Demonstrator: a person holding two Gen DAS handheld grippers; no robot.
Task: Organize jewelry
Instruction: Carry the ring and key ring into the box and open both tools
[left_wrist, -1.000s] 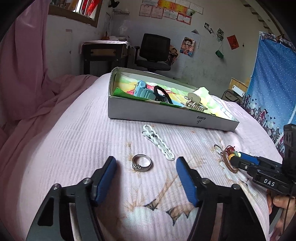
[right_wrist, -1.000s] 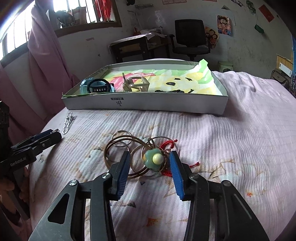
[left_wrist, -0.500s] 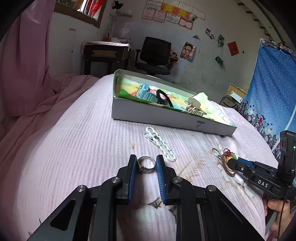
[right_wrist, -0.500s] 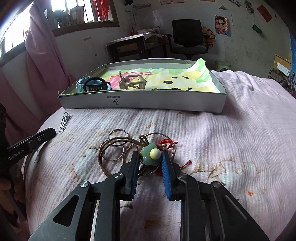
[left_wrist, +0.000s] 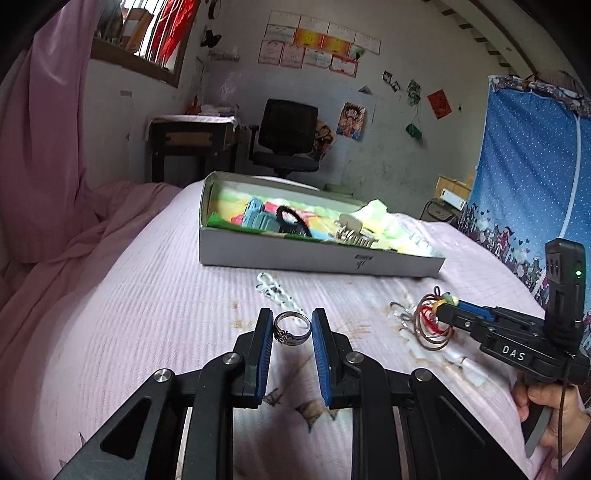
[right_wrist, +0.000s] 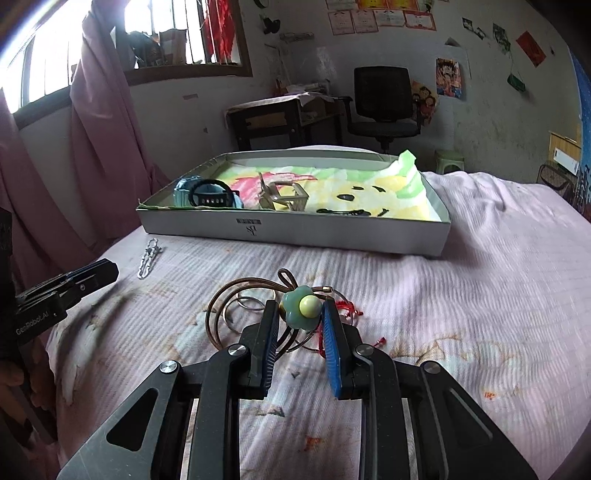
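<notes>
Left gripper (left_wrist: 292, 330) jaws newly clenched on ring (left_wrist: 291, 328), right gripper (right_wrist: 300, 314) on flower bangle (right_wrist: 300, 311), both now lifted

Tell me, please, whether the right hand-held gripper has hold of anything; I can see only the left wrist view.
Observer: Yes. The right hand-held gripper has just been closing its jaws, and its pads now press on the green flower charm of the bangle bundle.
Operator: Thank you. Is there room in the box for it?
Observer: The box shows only printed lining in its right half; the watch lies at its left end and the gold clip near the middle.
</notes>
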